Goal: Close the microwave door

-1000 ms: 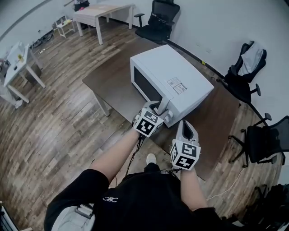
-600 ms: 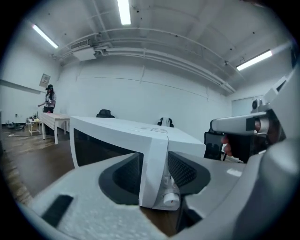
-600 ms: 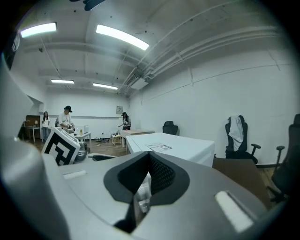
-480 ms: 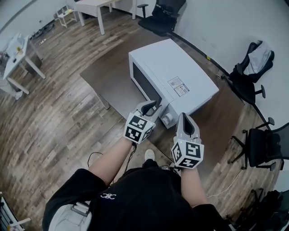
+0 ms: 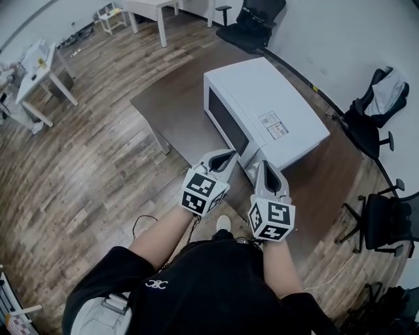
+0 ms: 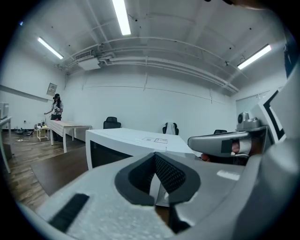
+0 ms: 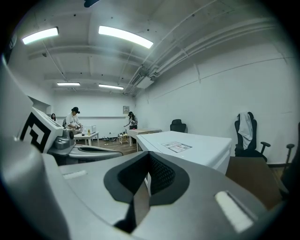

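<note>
The white microwave (image 5: pixel 262 98) stands on a brown table (image 5: pixel 177 118), its dark-windowed door (image 5: pixel 226 121) flush with the front. My left gripper (image 5: pixel 229 157) hangs just in front of the door's near end, clear of it, jaws shut with nothing between them. My right gripper (image 5: pixel 265 167) is beside it, off the microwave's near corner, also shut and empty. In the left gripper view the microwave (image 6: pixel 136 140) lies beyond the closed left gripper (image 6: pixel 157 183). In the right gripper view the microwave (image 7: pixel 187 147) sits past the closed right gripper (image 7: pixel 147 180).
Black office chairs stand behind the table (image 5: pixel 252 26) and to its right (image 5: pixel 376 105), (image 5: pixel 386 222). White desks (image 5: pixel 39 72), (image 5: pixel 150 10) are at the far left. A cable (image 5: pixel 141 226) lies on the wood floor. People (image 7: pixel 72 119) stand at a far desk.
My left gripper has drawn back from the microwave's front, where it touched a second ago, and its jaws have closed. The right gripper has shifted slightly beside it.
</note>
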The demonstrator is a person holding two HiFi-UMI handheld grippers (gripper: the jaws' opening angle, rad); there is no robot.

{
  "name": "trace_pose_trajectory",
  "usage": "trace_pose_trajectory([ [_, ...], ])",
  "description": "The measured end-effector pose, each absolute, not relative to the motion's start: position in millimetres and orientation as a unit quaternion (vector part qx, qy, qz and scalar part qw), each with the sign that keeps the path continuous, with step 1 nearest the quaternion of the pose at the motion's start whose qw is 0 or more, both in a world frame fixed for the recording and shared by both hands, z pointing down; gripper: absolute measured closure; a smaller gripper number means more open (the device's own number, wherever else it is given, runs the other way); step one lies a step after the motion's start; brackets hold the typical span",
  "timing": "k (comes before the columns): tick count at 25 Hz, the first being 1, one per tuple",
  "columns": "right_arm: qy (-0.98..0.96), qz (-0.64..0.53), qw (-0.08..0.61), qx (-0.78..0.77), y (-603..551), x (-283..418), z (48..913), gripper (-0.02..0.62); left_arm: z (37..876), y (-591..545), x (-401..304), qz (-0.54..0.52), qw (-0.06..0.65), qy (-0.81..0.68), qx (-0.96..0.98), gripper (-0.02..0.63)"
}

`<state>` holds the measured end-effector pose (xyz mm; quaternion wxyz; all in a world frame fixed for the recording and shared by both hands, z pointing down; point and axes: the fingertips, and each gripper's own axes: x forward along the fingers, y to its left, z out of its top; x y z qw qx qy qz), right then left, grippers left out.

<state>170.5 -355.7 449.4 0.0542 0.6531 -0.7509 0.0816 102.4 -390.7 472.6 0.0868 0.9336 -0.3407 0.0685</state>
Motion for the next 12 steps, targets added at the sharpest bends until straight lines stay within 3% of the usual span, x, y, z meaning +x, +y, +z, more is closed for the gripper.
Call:
trace_pose_trajectory([
  [12, -0.755, 0.078, 0.059, 0.648, -342.0, 158.1, 448.9, 0.589, 468.2, -373.6, 93.3, 0.078, 0.082, -0.343, 0.932, 0.595],
])
